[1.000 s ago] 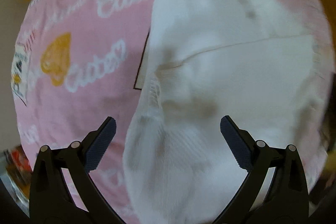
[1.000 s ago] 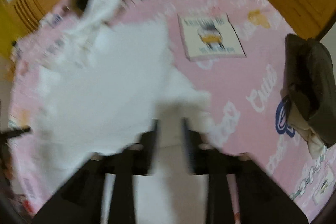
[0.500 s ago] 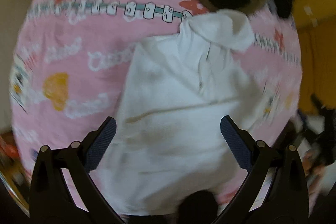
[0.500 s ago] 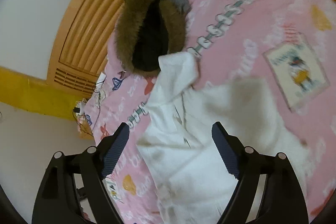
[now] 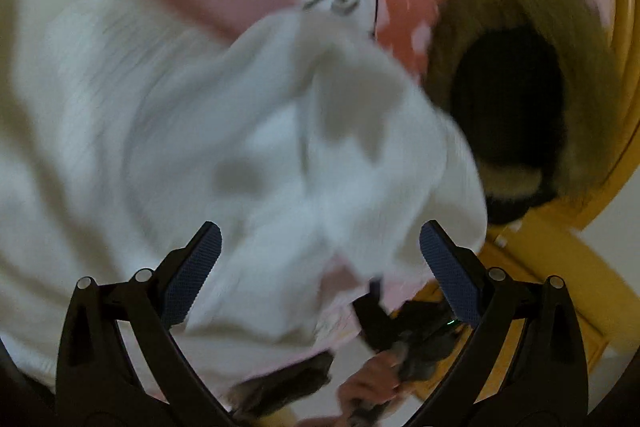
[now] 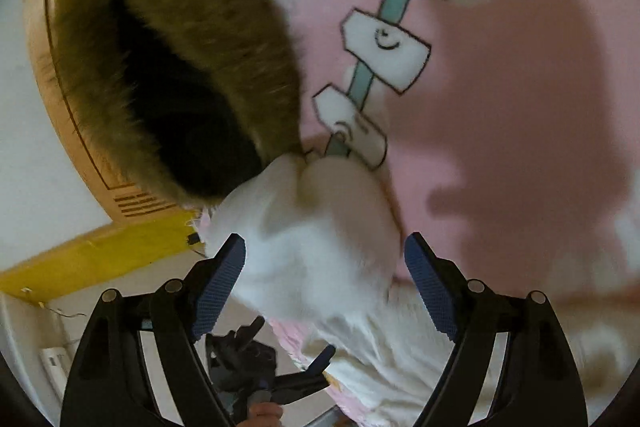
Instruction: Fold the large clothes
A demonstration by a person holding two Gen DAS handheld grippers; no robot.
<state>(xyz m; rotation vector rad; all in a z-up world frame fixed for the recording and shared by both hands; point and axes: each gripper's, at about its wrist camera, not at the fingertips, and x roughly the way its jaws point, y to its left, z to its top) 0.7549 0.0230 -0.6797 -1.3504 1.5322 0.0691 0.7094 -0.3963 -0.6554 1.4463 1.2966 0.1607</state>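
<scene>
Blur and cut-offs around my claws

The white hoodie [image 5: 200, 131] smears with motion blur and runs past the left edge; its folds are unreadable. The fur-trimmed black coat [image 6: 180, 75] is cropped at top, and my hand [image 5: 372, 383] below is a blurred smudge.

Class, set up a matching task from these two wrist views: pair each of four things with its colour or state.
Things:
1. hooded garment
2. bed cover
3. fur-trimmed hood
4. left gripper

Colours or states:
a. brown fur around a black inside
b. open, jaws apart over the cloth
c. white, lying rumpled
d. pink, with cartoon prints

Pairs: 1-c, 2-d, 3-a, 4-b
</scene>
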